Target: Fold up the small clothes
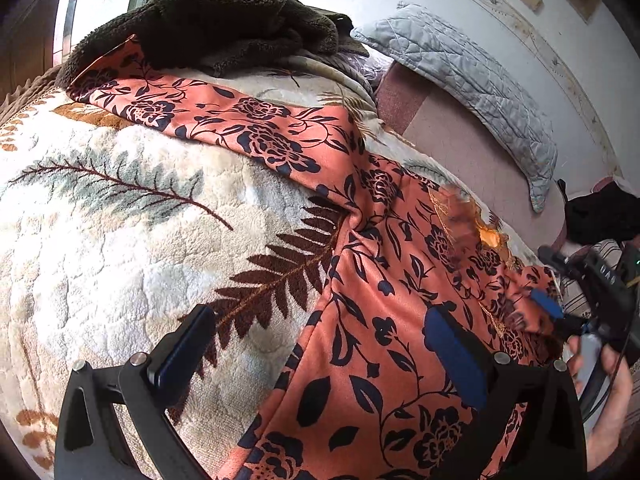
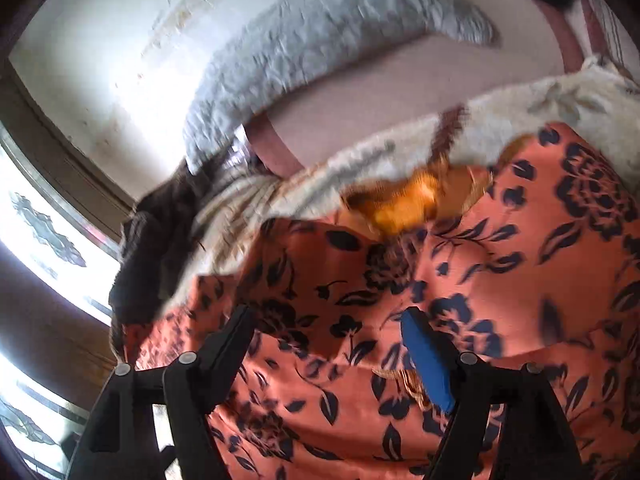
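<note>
An orange garment with a dark floral print (image 1: 360,264) lies spread across a fleecy leaf-patterned blanket (image 1: 120,248) on a bed. One sleeve runs back to the upper left. My left gripper (image 1: 316,344) is open just above the garment's near edge, one finger over the blanket, one over the cloth. My right gripper (image 2: 328,336) is open over the garment (image 2: 500,272) near its yellow-lined neck opening (image 2: 404,204). It also shows in the left wrist view (image 1: 560,312) at the right, over the cloth's far edge. The right wrist view is blurred.
A dark fleece pile (image 1: 224,24) lies at the far end of the bed. A grey quilted pillow (image 1: 472,76) leans on the white wall. A pink sheet (image 1: 460,148) shows beside the blanket. A window (image 2: 44,232) is at the left.
</note>
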